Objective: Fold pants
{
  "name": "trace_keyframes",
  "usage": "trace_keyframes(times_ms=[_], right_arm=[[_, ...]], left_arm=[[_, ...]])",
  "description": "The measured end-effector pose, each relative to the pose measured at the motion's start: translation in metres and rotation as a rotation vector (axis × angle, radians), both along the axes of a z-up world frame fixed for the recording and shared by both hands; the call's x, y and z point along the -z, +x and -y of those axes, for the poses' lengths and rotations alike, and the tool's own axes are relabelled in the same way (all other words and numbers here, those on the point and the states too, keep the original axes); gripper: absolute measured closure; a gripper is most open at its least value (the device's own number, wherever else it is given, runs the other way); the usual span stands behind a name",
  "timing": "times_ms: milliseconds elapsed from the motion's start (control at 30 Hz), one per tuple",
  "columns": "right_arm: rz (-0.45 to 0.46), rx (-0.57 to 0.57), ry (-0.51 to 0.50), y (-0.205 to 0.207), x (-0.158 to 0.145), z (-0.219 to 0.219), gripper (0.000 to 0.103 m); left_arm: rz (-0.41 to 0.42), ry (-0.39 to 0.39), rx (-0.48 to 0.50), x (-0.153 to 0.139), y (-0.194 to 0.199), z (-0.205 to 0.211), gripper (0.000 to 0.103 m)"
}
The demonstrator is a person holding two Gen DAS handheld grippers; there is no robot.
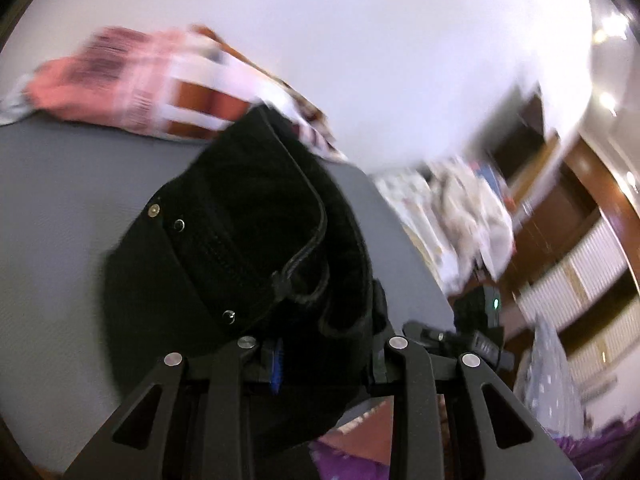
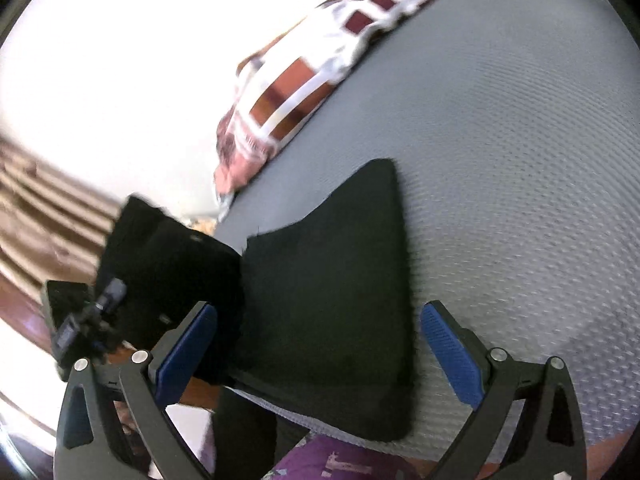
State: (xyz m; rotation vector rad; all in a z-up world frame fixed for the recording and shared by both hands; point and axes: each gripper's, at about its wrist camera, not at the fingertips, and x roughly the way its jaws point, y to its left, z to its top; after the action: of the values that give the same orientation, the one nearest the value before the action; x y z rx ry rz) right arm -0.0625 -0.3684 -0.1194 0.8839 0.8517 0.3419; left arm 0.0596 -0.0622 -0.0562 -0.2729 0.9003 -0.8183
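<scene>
Your left gripper (image 1: 320, 360) was clamped on the waist of the black pants (image 1: 240, 240), lifting it over the gray mat (image 1: 60, 200). Your right gripper (image 2: 320, 344) stood apart, empty, above the pants near the mat's front edge. Next, I think, lay the waist down flat.

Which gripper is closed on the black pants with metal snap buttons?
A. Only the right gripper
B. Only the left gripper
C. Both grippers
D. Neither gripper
B: the left gripper pinches the black pants with metal snap buttons, while the right gripper stands open over them.
</scene>
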Motion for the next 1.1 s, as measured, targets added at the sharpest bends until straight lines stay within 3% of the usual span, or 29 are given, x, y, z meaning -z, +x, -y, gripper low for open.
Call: trace_keyframes(times_ms=[133,233,467,633,867,1033,1100], right_arm=[[-0.008,0.045,0.075,-0.005,0.012,0.020,0.002],[0.004,0.043,0.091,-0.004,0.010,0.023,0.002],[0.016,0.057,0.153,-0.009,0.013,0.033,0.001],[0.021,0.063,0.169,-0.014,0.014,0.038,0.002],[0.028,0.063,0.166,-0.021,0.014,0.043,0.002],[0.022,0.073,0.180,-0.020,0.015,0.046,0.002],[0.016,0.079,0.183,-0.019,0.015,0.050,0.002]], left_arm=[[-0.030,0.099,0.149,0.050,0.004,0.074,0.074],[0.004,0.200,0.213,0.078,-0.007,0.101,0.074],[0.079,0.203,0.226,0.065,-0.018,0.105,0.073],[0.062,0.193,0.270,0.066,-0.023,0.121,0.073],[0.164,0.342,0.354,0.071,-0.046,0.150,0.070],[0.182,0.350,0.382,0.073,-0.054,0.157,0.047],[0.187,0.365,0.389,0.067,-0.062,0.162,0.028]])
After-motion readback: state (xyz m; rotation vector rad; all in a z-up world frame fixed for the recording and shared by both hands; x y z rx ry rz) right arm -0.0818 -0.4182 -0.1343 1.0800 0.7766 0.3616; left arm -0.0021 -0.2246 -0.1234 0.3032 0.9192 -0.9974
